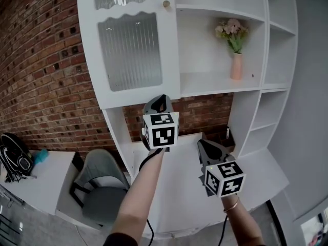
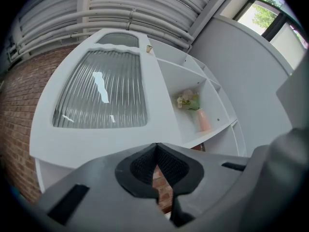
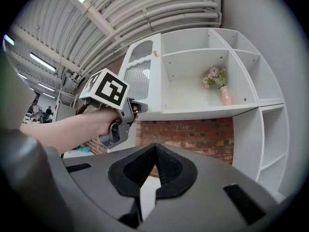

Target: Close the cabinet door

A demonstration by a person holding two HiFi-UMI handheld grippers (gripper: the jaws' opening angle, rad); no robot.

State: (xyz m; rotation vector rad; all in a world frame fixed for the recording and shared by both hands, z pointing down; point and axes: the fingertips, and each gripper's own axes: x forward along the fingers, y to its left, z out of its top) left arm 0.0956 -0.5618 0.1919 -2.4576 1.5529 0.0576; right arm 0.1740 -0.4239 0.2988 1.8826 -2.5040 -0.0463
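Note:
The white cabinet door (image 1: 130, 50) has a ribbed glass pane and a small brass knob (image 1: 166, 4) at its right edge. It stands swung out from the cabinet front, next to the open compartment. My left gripper (image 1: 160, 99) is shut with nothing in it, its tips just under the door's lower right corner; I cannot tell if they touch. In the left gripper view the door (image 2: 101, 98) fills the space above the shut left gripper (image 2: 156, 149). My right gripper (image 1: 205, 145) is lower and to the right, shut and empty, and in its own view the right gripper (image 3: 155, 149) faces brick wall.
A pink vase of flowers (image 1: 236, 65) stands on the shelf in the open compartment. Open shelves (image 1: 279, 35) run down the right side. Below is a white desk (image 1: 179, 199), with a grey chair (image 1: 102, 183) at its left and a black bag (image 1: 15, 158) on a side table.

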